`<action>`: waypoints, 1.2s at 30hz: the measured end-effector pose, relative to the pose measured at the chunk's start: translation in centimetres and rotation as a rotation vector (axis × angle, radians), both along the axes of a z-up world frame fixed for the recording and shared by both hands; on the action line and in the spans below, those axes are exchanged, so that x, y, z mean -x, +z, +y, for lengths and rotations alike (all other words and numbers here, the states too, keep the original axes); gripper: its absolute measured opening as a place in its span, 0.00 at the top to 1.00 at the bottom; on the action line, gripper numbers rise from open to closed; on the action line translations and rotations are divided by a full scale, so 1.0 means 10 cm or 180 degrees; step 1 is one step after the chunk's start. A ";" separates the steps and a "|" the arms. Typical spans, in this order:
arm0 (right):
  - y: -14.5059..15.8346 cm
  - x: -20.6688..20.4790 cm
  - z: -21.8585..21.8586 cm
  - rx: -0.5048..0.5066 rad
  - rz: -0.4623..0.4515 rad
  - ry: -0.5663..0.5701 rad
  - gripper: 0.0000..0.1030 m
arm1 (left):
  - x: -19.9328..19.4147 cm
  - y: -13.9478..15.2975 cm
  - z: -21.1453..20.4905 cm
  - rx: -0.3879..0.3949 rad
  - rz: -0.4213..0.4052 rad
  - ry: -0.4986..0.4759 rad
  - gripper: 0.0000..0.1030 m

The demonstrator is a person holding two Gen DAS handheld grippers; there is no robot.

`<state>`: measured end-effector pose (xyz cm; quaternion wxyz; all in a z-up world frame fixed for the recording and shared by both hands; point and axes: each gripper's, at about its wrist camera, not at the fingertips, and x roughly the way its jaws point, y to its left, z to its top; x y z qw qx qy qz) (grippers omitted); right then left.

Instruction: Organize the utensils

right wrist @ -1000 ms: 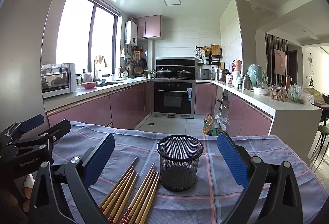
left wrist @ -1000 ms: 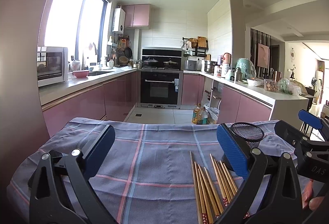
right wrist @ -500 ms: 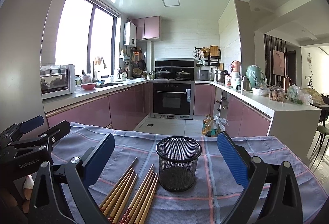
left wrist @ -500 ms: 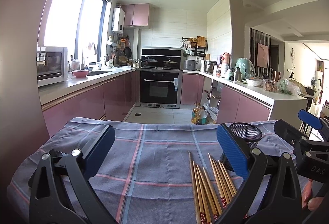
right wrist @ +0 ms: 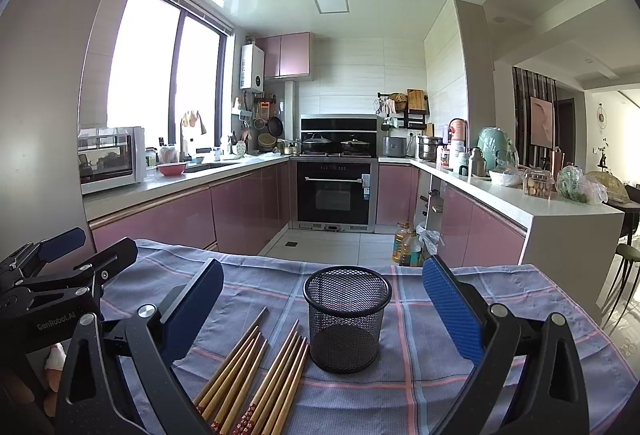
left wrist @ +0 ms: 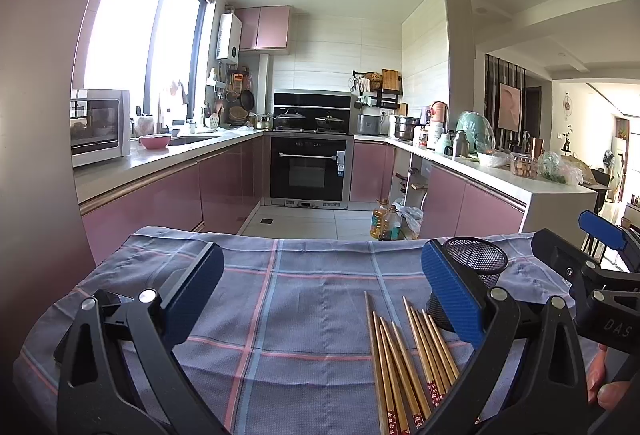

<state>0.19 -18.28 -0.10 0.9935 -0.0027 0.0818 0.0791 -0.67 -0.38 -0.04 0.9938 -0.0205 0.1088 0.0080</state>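
Several wooden chopsticks (right wrist: 256,375) lie in two bunches on the checked cloth, tips pointing away from me. A black mesh cup (right wrist: 346,317) stands upright and empty just right of them. In the left wrist view the chopsticks (left wrist: 408,359) lie toward the right and the mesh cup (left wrist: 476,263) is partly hidden behind the right finger. My left gripper (left wrist: 320,295) is open above bare cloth. My right gripper (right wrist: 322,309) is open, with the cup centred between its fingers farther ahead. Each gripper also shows at the edge of the other's view.
The table carries a blue and pink checked cloth (right wrist: 440,363), its far edge facing a kitchen with pink cabinets (right wrist: 248,207) and an oven (right wrist: 334,191). Oil bottles (right wrist: 406,245) stand on the floor beyond. A hand (left wrist: 608,383) holds the right gripper.
Both views have shifted only slightly; chopsticks and cup stay in place. Both grippers remain open.
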 end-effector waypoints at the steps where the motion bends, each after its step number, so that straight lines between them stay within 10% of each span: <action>1: 0.00 0.00 0.00 0.0002 0.0003 0.0000 0.06 | 0.00 0.00 0.00 -0.0002 0.0000 0.0001 0.05; 36: 0.02 0.01 -0.02 -0.0040 0.0069 0.0055 0.06 | -0.02 0.00 -0.05 -0.0037 0.0057 -0.0018 0.05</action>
